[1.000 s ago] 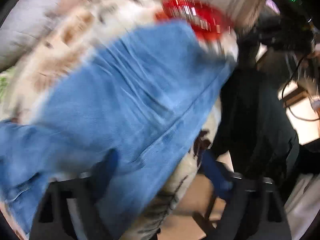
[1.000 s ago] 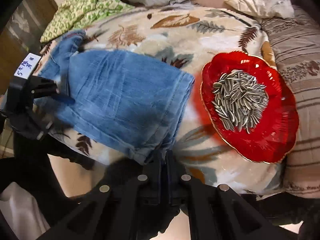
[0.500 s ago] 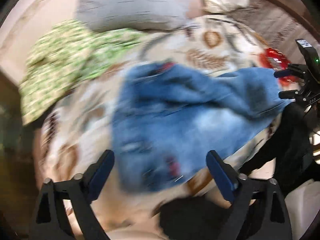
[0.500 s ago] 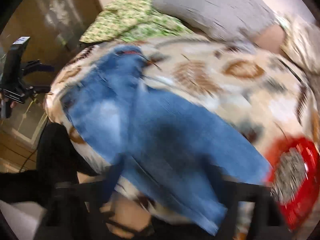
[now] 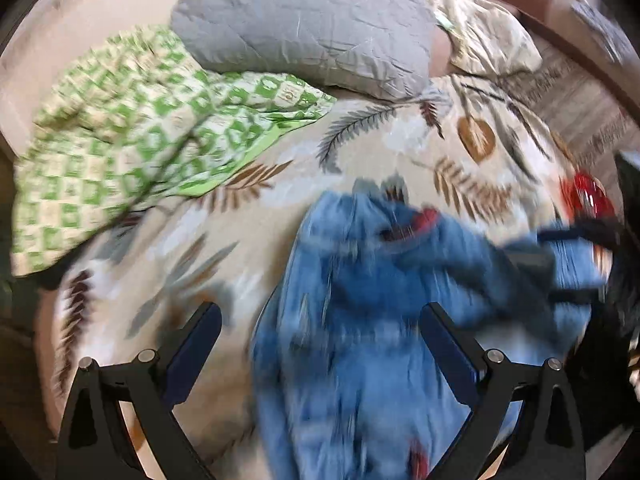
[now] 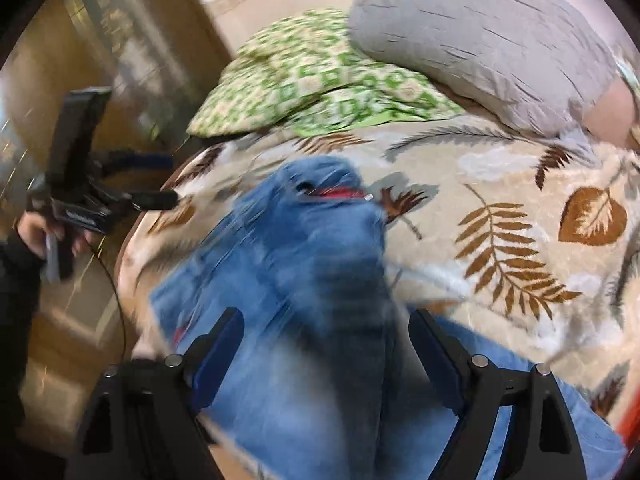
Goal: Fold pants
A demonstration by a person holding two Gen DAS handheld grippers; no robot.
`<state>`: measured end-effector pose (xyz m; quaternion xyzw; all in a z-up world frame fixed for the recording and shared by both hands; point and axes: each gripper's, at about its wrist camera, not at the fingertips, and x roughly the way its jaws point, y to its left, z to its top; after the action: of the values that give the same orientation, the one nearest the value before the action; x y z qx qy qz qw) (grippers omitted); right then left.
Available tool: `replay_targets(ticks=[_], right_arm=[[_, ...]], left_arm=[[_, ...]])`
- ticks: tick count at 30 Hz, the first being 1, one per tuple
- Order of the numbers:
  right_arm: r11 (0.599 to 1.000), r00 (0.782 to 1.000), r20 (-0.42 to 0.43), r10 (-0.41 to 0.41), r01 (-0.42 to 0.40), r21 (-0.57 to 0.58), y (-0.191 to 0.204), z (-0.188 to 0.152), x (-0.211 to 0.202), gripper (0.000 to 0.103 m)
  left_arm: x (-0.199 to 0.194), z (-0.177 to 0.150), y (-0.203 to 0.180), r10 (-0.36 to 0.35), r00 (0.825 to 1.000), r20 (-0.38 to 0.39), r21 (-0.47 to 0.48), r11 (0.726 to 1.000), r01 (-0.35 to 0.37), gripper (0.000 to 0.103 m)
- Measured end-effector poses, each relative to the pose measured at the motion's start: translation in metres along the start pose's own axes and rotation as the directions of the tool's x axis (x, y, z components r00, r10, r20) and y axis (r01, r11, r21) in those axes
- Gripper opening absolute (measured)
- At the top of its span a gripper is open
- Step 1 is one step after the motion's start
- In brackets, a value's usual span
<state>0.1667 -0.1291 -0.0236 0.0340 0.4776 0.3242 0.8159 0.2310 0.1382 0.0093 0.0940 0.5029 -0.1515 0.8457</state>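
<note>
Blue jeans (image 5: 360, 320) lie folded in a rumpled heap on the leaf-print blanket (image 5: 248, 248), waistband end with red lining toward the pillows. My left gripper (image 5: 320, 344) is open and empty, hovering above the jeans' left edge. In the right wrist view the jeans (image 6: 304, 272) fill the lower middle. My right gripper (image 6: 326, 340) is open and empty just above them. The left gripper (image 6: 160, 180) shows there at the far left, open, held off the bed's edge. Both views are motion-blurred.
A green checked cloth (image 5: 132, 136) and a grey pillow (image 5: 304, 28) lie at the back of the bed. A beige pillow (image 5: 488, 40) is at the back right. A red plate (image 5: 588, 196) sits at the right edge. Wooden furniture (image 6: 80, 60) stands left of the bed.
My right gripper has let go of the jeans' hem and opened. Both grippers have swung round to face the pillows, and the jeans now lie heaped with the waistband end up.
</note>
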Motion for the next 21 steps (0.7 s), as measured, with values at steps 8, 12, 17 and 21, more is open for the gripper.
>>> replay_targets(ticks=[8,12,17,21], right_arm=[[0.99,0.997,-0.064,-0.035,0.043,0.132,-0.034,0.031,0.057,0.086],[0.982,0.992,-0.116,0.049,-0.026,0.188,-0.051,0.035,0.085,0.039],[0.994,0.993,-0.109,0.052,-0.04,0.103,-0.034,0.035,0.089,0.015],[0.999,0.998,-0.045,0.042,-0.043,-0.02,0.0,0.032,0.057,0.012]], left_arm=[[0.101,0.072,0.018,-0.152,0.984,-0.094,-0.096,0.985,0.143,0.099],[0.138,0.079,0.006,-0.197,0.958,-0.21,-0.069,0.98,0.186,0.092],[0.11,0.066,-0.008,-0.22,0.963,-0.157,0.022,0.974,0.226,0.018],[0.026,0.035,-0.003,-0.242,0.97,-0.023,0.051,0.969,0.243,0.018]])
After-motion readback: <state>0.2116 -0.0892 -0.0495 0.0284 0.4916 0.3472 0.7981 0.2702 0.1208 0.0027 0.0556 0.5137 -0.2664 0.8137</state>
